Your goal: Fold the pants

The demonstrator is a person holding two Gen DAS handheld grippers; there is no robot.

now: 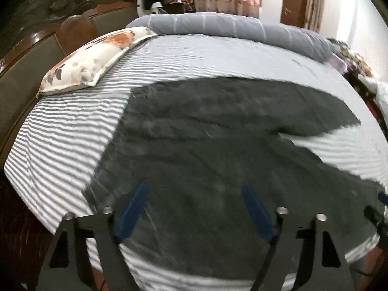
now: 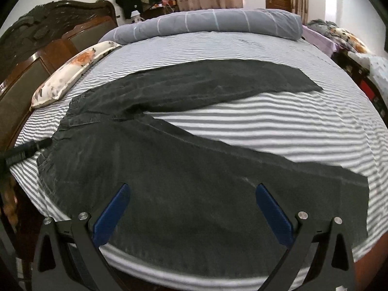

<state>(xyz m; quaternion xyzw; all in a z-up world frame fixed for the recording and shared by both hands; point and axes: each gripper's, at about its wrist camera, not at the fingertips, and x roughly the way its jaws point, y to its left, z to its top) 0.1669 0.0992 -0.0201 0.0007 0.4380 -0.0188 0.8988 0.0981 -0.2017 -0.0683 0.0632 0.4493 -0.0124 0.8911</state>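
The dark pants [image 2: 169,169] lie spread flat on the striped bed sheet [image 2: 266,126], waistband to the left, two legs splayed apart toward the right, nothing folded yet. The step looks like bringing one leg over the other, so each grab should take the near edge cleanly, both layers, without pinching the sheet under it. The left gripper [image 1: 194,208] hangs over the waist end, jaws apart with cloth below them and nothing held. The right gripper [image 2: 191,208] hovers over the near leg, jaws wide, empty. A flowered pillow [image 2: 72,72] lies far left
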